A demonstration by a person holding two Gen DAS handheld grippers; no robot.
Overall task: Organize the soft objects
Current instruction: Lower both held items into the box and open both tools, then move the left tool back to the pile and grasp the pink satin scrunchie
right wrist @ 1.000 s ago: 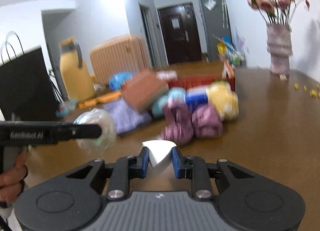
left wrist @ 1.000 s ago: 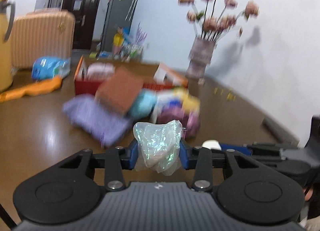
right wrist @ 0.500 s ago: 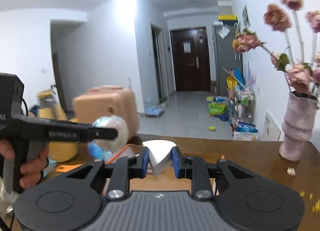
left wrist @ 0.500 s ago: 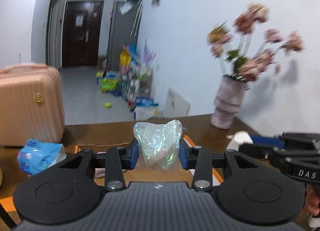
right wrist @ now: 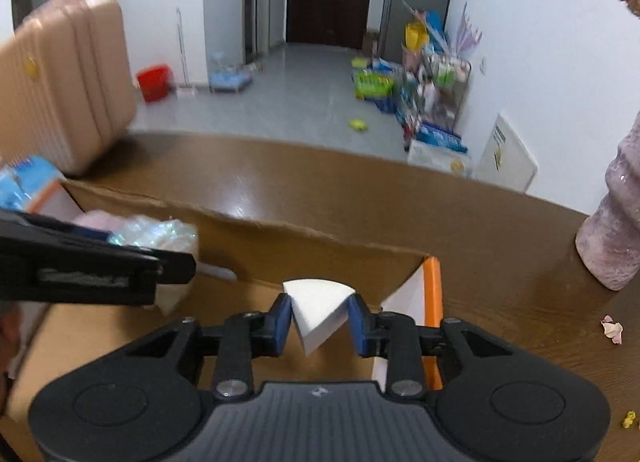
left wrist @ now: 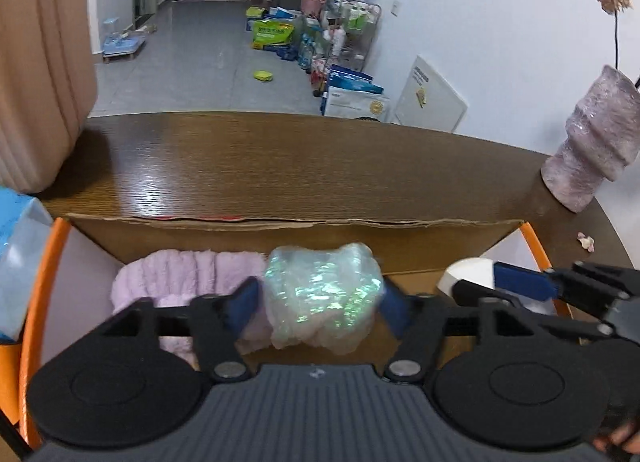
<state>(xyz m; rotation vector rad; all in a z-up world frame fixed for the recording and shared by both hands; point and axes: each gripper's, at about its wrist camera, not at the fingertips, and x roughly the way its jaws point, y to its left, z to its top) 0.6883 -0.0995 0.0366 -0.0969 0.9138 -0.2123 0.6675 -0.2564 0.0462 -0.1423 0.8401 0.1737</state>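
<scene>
1. The iridescent crinkly bundle [left wrist: 324, 294] sits right between the fingers of the left hand-held gripper [left wrist: 318, 302], hanging over the open cardboard box [left wrist: 280, 229]. Those jaws have just been opening, and there's now a visible gap between the blue pads and the bundle on both sides, so it looks let go, straight above the box floor.
2. The white foam wedge [right wrist: 318, 312] is in the right hand-held gripper [right wrist: 318, 320], point facing down. Its jaws have also just been opening, and the pads look barely touching or just clear of the wedge. It's over the box's right end, near the orange flap [right wrist: 432, 302].
3. Both drops go straight down, I'd guess. Neither hand is nearer than the other; each is already above its spot.
4. A pink fluffy towel [left wrist: 180, 282] already lies in the box, just left of the bundle and partly under it.
5. In the way: the two tools sit close side by side, and the back wall of the box is right ahead.
6. Further out on the table [left wrist: 280, 165]: a lilac vase [left wrist: 592, 149] to the right and a peach suitcase [left wrist: 40, 61] to the left, both well clear.
</scene>
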